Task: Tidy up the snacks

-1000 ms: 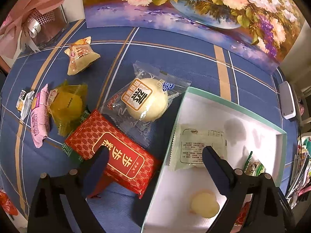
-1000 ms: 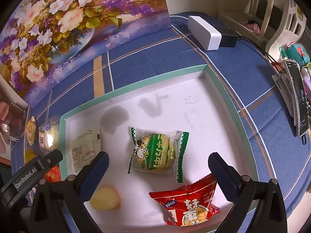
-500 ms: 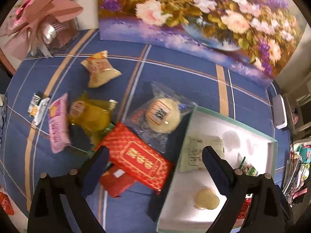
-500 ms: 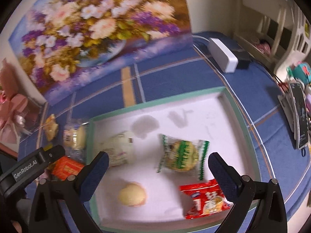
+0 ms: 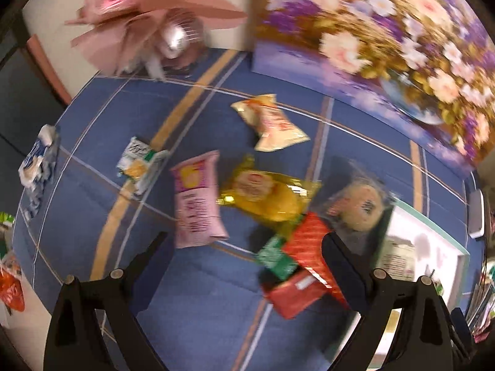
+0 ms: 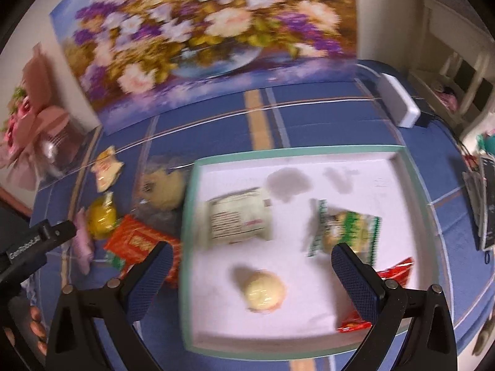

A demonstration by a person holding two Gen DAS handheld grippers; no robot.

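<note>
My left gripper (image 5: 244, 244) is open and empty above the blue cloth, above loose snacks: a pink pack (image 5: 196, 196), a yellow pack (image 5: 266, 193), a red packet (image 5: 309, 247), a clear-wrapped bun (image 5: 360, 205) and a cream pack (image 5: 272, 123). My right gripper (image 6: 247, 256) is open and empty over the white tray (image 6: 411, 170). In the tray lie a white pack (image 6: 239, 216), a round yellow cake (image 6: 263, 290), a green-edged pack (image 6: 346, 232) and a red pack (image 6: 380, 290).
A flower painting (image 6: 210, 34) stands at the back. A pink bouquet (image 5: 161, 15) is at the back left. A white box (image 6: 399, 102) lies at the back right. More wrappers (image 5: 37, 160) lie at the cloth's left edge.
Both grippers have risen and swung left. The left view now shows more of the loose snacks and less of the tray. Both frames are motion-blurred.
</note>
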